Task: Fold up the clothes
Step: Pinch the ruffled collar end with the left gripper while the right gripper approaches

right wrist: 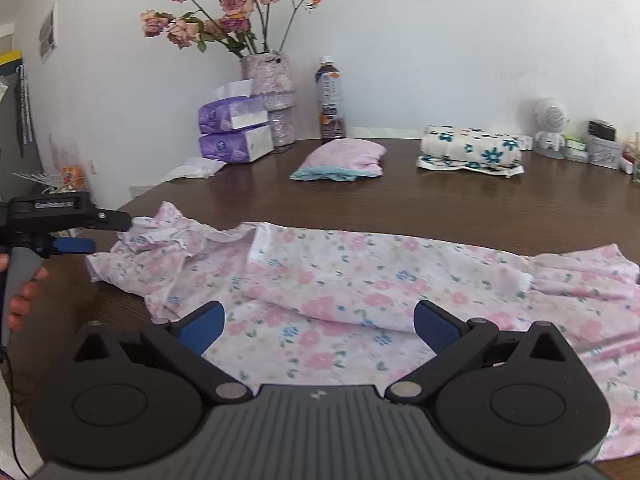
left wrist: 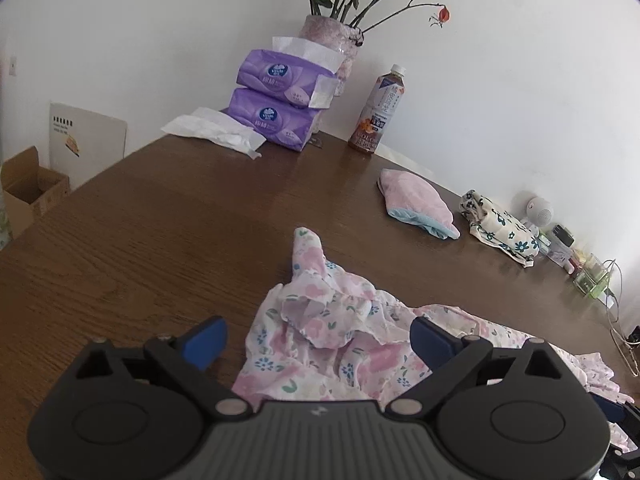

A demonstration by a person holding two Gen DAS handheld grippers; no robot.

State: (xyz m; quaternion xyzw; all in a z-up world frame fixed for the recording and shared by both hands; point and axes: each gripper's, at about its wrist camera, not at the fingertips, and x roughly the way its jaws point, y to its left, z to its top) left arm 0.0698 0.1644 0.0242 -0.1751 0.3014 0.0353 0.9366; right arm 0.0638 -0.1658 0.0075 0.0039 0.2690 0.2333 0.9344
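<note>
Hovering low with fingers spread wide, the left gripper (left wrist: 318, 338) and right gripper (right wrist: 319, 326) faced the floral garment (right wrist: 360, 280) lying on the table (left wrist: 160, 220) (its near hem cut off below).

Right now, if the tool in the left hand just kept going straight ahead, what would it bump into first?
Most likely the left tool, standing open, would meet the crumpled end of the pink floral garment lying right between its fingers on the wooden table. Depth is hard to judge, so it may pass just above the cloth.
</note>
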